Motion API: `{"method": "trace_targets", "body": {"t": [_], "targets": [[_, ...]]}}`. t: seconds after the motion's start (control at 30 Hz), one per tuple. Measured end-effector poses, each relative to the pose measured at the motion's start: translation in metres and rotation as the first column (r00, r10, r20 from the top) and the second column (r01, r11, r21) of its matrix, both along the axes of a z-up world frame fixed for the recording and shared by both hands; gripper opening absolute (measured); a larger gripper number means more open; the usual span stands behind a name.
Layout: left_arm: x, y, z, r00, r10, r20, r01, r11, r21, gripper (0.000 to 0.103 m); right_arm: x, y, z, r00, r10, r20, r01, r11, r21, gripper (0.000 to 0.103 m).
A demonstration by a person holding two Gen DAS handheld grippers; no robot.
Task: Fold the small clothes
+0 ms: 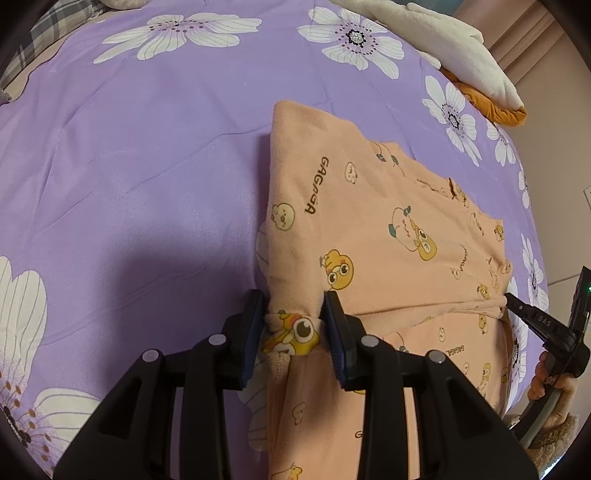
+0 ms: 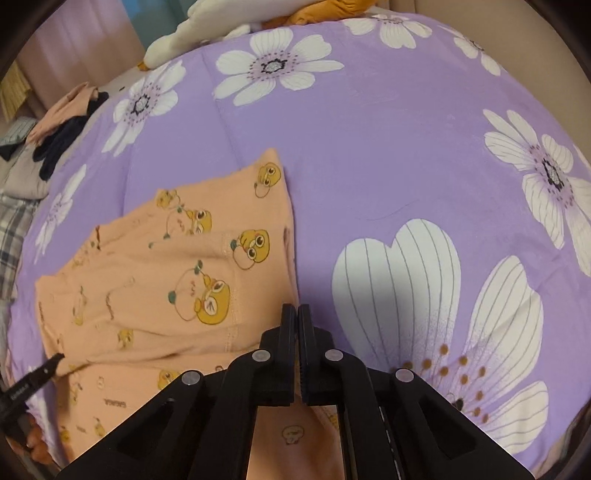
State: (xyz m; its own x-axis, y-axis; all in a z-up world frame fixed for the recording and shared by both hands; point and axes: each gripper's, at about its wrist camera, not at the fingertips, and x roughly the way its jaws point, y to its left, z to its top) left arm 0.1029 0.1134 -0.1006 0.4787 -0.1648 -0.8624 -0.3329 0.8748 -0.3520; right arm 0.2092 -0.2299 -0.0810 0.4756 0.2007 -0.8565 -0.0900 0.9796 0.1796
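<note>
A small peach garment (image 1: 369,229) with yellow cartoon prints lies on the purple flowered bedspread (image 1: 147,166). My left gripper (image 1: 293,321) is shut on a bunched fold at its left edge. My right gripper (image 2: 296,314) is shut on the garment's right edge (image 2: 291,258); its fingers (image 2: 288,332) are pressed together with cloth running under them. In the left wrist view the right gripper (image 1: 511,301) pinches the fold at the far right. In the right wrist view the left gripper (image 2: 55,360) holds the fold at the lower left. The garment (image 2: 166,277) is partly folded over itself.
A white and orange plush (image 1: 461,62) lies at the bed's far corner. A pile of peach and dark clothes (image 2: 66,122) sits off the bed's left side in the right wrist view. A plaid cloth (image 1: 62,26) lies at the far left.
</note>
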Motion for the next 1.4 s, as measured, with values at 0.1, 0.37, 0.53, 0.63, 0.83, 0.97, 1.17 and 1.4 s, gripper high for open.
{"method": "trace_targets", "body": {"t": [0.1, 0.37, 0.53, 0.63, 0.83, 0.97, 1.17, 1.4], "targets": [[-0.001, 0.005, 0.004, 1.0, 0.023, 0.005, -0.022, 0.999, -0.04, 0.031, 0.0, 0.001, -0.002, 1.0, -0.006, -0.004, 0.006, 1.0, -0.005, 0.003], [0.014, 0.035, 0.046, 0.988, 0.067, 0.138, -0.063, 0.997, -0.031, 0.027, 0.0, 0.0, -0.004, 1.0, -0.007, -0.01, 0.007, 1.0, -0.001, 0.003], [0.044, 0.039, 0.04, 0.991, 0.052, 0.126, -0.05, 0.999, -0.013, 0.025, 0.0, 0.001, -0.004, 1.0, -0.007, -0.007, 0.007, 1.0, -0.001, 0.003], [0.059, 0.038, 0.024, 0.997, 0.045, 0.068, -0.045, 0.999, 0.006, 0.025, 0.0, 0.0, -0.004, 1.0, -0.005, -0.009, 0.005, 1.0, 0.005, 0.003], [0.068, 0.04, 0.003, 0.998, 0.057, 0.018, -0.058, 0.997, 0.048, 0.027, 0.0, -0.003, -0.006, 1.0, -0.005, -0.009, 0.005, 1.0, 0.021, 0.003], [0.066, 0.041, 0.003, 0.998, 0.047, 0.032, -0.048, 0.998, 0.048, 0.028, 0.0, -0.004, -0.008, 1.0, -0.008, -0.005, 0.008, 1.0, 0.026, 0.003], [0.051, 0.038, 0.003, 0.995, 0.067, 0.074, -0.069, 0.997, 0.03, 0.029, -0.003, -0.001, -0.008, 1.0, -0.01, 0.012, 0.01, 1.0, 0.008, 0.003], [0.026, 0.028, 0.006, 0.995, 0.06, 0.08, -0.061, 0.998, 0.011, 0.039, -0.005, 0.001, -0.008, 1.0, -0.017, 0.022, 0.017, 1.0, 0.0, 0.003]]}}
